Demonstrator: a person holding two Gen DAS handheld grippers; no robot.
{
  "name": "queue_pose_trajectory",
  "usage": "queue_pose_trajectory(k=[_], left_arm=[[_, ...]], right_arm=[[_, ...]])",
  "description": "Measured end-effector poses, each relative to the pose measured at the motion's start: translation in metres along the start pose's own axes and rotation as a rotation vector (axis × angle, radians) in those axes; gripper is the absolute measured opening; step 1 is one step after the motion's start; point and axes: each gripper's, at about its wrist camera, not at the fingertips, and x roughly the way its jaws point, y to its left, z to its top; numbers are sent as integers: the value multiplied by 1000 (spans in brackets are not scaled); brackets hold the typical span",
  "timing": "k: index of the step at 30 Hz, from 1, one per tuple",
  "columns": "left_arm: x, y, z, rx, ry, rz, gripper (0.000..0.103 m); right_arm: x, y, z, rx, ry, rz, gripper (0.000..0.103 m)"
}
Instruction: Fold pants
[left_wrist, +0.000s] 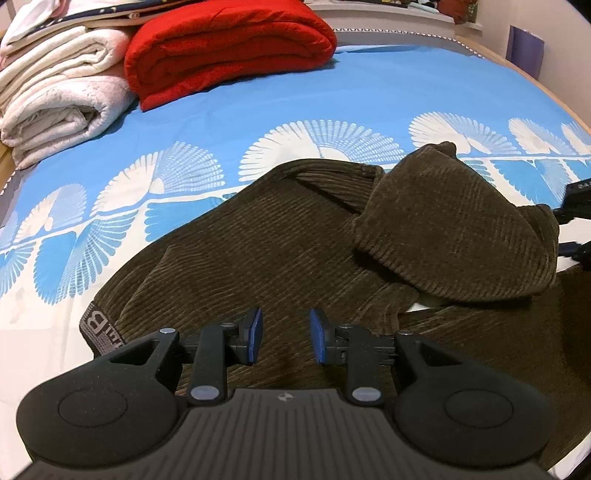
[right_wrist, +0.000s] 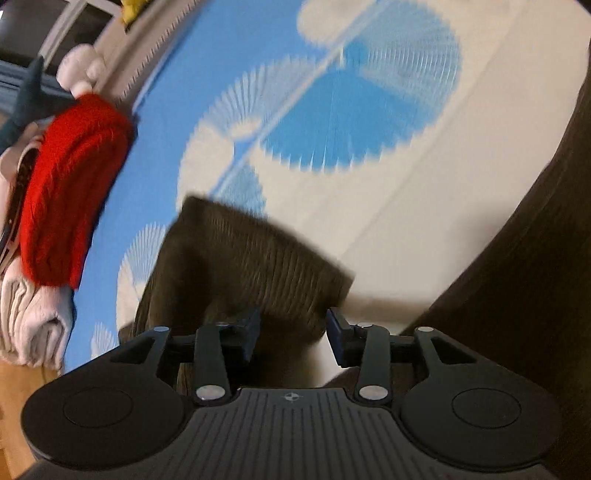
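Note:
Dark brown corduroy pants (left_wrist: 280, 254) lie on the blue and white bed sheet (left_wrist: 229, 110), with one leg end folded over in a loose flap (left_wrist: 454, 229). The grey waistband (left_wrist: 99, 328) with letters shows at the lower left. My left gripper (left_wrist: 286, 338) is open and empty, just above the pants near the waist. In the blurred right wrist view, my right gripper (right_wrist: 293, 336) is open, with a folded pant end (right_wrist: 251, 258) lying between and beyond its fingers. More brown fabric (right_wrist: 535, 258) runs along the right edge. The right gripper's black body (left_wrist: 578, 210) shows at the right edge of the left wrist view.
A folded red blanket (left_wrist: 229, 51) and a stack of folded white and pink blankets (left_wrist: 59, 96) sit at the far left of the bed; they also show in the right wrist view, the red one (right_wrist: 70, 192) at the left. The bed's edge (left_wrist: 554, 96) curves at the right.

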Motion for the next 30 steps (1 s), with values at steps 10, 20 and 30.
queue_pose_trajectory(k=[10,20,30], left_arm=[[6,-4,1,13,10,14,31],[11,-7,2,12,19,16,31],[33,6,8,-96,72,-84,31]], right_arm=[[4,15,-5,180,74,137,50],[21,61,-21,-90,149,58,47],[-18,77,-6,-190,-101,214,9]])
